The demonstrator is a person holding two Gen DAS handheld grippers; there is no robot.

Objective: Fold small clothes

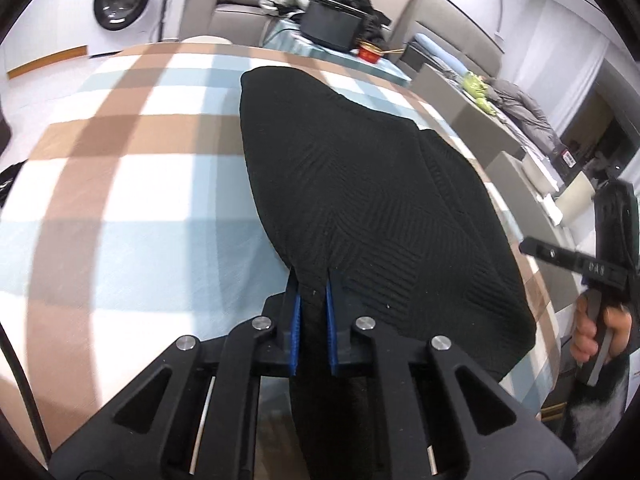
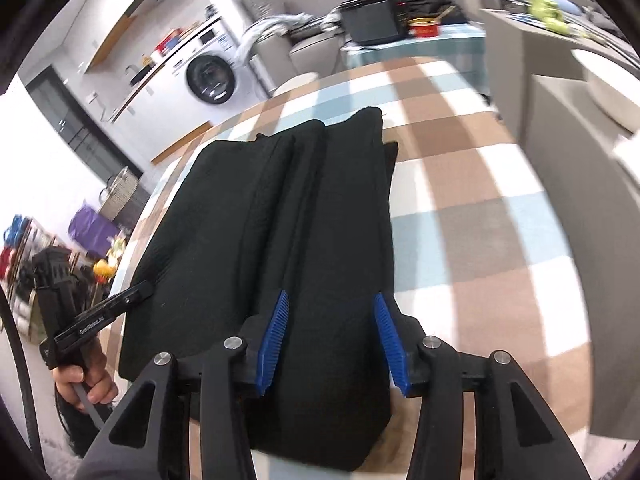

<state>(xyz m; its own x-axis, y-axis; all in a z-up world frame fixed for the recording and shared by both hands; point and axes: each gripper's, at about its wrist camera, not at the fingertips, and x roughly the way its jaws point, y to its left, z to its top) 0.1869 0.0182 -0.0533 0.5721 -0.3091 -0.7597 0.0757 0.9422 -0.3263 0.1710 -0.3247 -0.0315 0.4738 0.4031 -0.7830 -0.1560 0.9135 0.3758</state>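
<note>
Black knit garment (image 1: 360, 184), ribbed and textured, lying folded lengthwise on the checked tablecloth (image 1: 120, 168). Soft, limp, light by the look of it; thick enough to hold a rounded fold edge, but sure to sag and drape once lifted. Not fragile, not slippery: the rib weave should give the pads good bite. Best hold points judged to be the near hem corners, pinching all layers together so the stack does not slide apart.

Long axis running from the lower centre of the left wrist frame up toward the upper centre, narrow far end pointing away toward the far table edge. In the right wrist view the same garment (image 2: 280, 208) shows as a long strip with parallel lengthwise ridges, running from bottom centre to upper centre, far end squared off.

Left gripper (image 1: 313, 308) clenched on the near edge of the garment, a tuck of black fabric pinched between the blue pads (image 1: 296, 320). Right gripper (image 2: 330, 334) released, jaws standing partly apart, blue pads (image 2: 274, 336) either side of the fabric and apparently not pressing it; cloth lying under and between them. Each gripper also visible from the other camera at the frame edge, with a hand (image 1: 600, 332) on the handle.

Next fold probably crosswise, near end carried toward the far end. Beyond the table: washing machine (image 1: 124, 0), sofa with clutter, red bowl (image 1: 370, 53).
</note>
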